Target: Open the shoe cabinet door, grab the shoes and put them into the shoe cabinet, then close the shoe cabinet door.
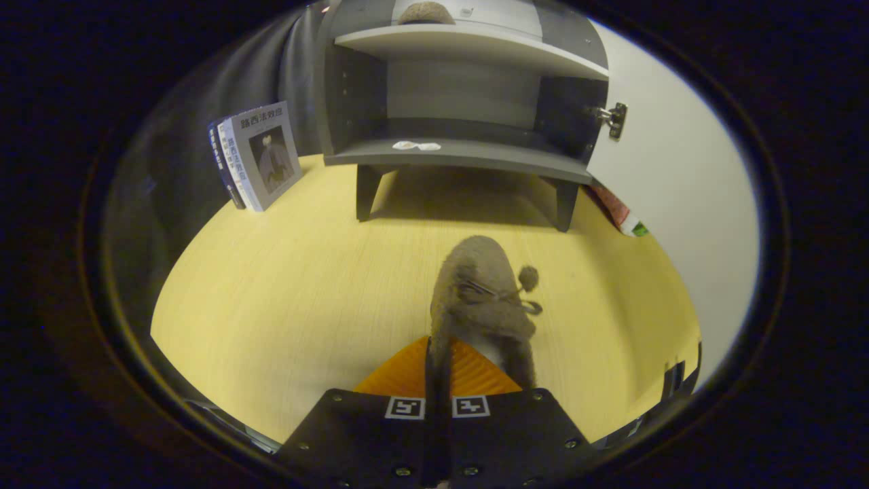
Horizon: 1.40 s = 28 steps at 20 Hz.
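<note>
Item 1: shoe (483, 299), brown, fuzzy, with a pompom on a cord at its right side. It sits at lower centre of the frame, its heel end pinched between the fingers. We judge it light and soft, the upper likely to fold or sag; the heel rim where we hold it seems the firmest purchase, and the dangling pompom could snag on the cabinet edge.

Item 2: gripper (438, 367), lower centre. The fingers (400, 373) stand narrow, almost together, closed on the shoe's heel wall, one inside and one outside as far as we can tell.

Item 3: shoe cabinet (461, 95), top centre, grey, standing on short legs. Its white door (679, 176) is swung open at the right of the frame, hinge showing. A second brown shoe (426, 13) rests on the upper shelf. The lower shelf carries a small white scrap (415, 145) near its front edge.

Item 4: books (258, 156), upper left, standing upright beside the cabinet, well clear of our path.

Item 5: tabletop (285, 292), pale wood, bare between the shoe and the cabinet. The open door's edge and the lower shelf lip are the only obstacles we judge.
</note>
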Available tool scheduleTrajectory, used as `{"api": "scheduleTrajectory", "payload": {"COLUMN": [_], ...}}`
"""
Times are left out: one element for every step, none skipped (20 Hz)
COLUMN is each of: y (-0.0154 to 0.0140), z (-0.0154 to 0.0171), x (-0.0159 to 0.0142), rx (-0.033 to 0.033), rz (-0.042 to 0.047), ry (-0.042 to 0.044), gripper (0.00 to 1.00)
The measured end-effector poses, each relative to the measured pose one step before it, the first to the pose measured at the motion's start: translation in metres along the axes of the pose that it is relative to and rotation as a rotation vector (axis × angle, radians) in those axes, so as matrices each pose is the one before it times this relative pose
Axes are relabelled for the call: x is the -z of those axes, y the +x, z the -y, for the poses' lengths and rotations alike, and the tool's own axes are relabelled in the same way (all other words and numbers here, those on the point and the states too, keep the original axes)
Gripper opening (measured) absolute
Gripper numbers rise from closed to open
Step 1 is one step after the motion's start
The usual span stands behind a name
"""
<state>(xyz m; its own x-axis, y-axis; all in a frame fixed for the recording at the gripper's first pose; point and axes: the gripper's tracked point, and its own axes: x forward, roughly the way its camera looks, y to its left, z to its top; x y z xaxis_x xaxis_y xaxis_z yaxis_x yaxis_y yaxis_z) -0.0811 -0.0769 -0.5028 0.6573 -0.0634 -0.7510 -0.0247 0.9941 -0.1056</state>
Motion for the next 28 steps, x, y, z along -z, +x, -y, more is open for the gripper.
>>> {"api": "scheduleTrajectory", "payload": {"y": [-0.0042,-0.00389,-0.00495,-0.00426,-0.00561,-0.00525,-0.00582,-0.00536,-0.00562,-0.00457,-0.00467,-0.00418,-0.00325,-0.0035,-0.00186,0.0004,0.00095,0.001,0.00057,0.00527,0.00683,0.00869,0.0072,0.00719,0.00829,0.01356,0.00998,0.01311], "z": [0.0032,0.00372,0.00384,0.00367,0.004,0.00305,0.0035,0.00327,0.00376,0.00422,0.00402,0.00371,0.00381,0.00285,0.00362,0.00308,0.00218,0.00178,0.00155,0.00165,0.00244,0.00085,0.00002,-0.00126,-0.00047,-0.00164,-0.0007,-0.00128], "x": [-0.00714,-0.00862,-0.00934,-0.01213,-0.01374,-0.01389,-0.01588,-0.01688,-0.0179,-0.01961,-0.0189,-0.01967,-0.01936,-0.01852,-0.02039,-0.01618,-0.01573,-0.01349,-0.01362,-0.01534,-0.01627,-0.01349,-0.0106,-0.00132,-0.00802,-0.00961,-0.00789,-0.00779], "rx": [0.00516,0.00618,0.00837,0.0087,0.00838,0.00741,0.00734,0.00847,0.00972,0.01076,0.01113,0.01137,0.01048,0.01112,0.01228,0.01073,0.009,0.00754,0.00521,0.00333,0.00263,0.0036,0.00318,0.00217,-0.00027,-0.00095,-0.0011,-0.00081], "rz": [0.00894,0.01227,0.01682,0.02096,0.02362,0.02482,0.0269,0.02963,0.03325,0.03439,0.03203,0.03441,0.03453,0.0355,0.03618,0.02775,0.02573,0.02427,0.02508,0.02329,0.02331,0.01814,0.0164,0.01552,0.01169,0.01088,0.0102,0.00966], "ry": [0.01163,0.00904,0.00403,0.00242,0.00327,0.00322,0.00236,0.0003,-0.00019,-0.00059,-0.00091,0.00202,0.00369,0.00425,0.00322,0.00041,-0.00289,-0.00363,-0.00224,-0.00128,0.00225,-0.00066,-0.00058,-0.0011,-0.00297,-0.00317,-0.00163,0.00176], "gripper": [0.01,0.0,0.0,0.0,0.0,0.0,0.0,0.0,0.0,0.0,0.0,0.01,0.0,0.0,0.0,0.0,0.0,0.0,0.0,0.0,0.0,0.0,0.0,0.0,0.0,0.0,0.0,0.0]}}
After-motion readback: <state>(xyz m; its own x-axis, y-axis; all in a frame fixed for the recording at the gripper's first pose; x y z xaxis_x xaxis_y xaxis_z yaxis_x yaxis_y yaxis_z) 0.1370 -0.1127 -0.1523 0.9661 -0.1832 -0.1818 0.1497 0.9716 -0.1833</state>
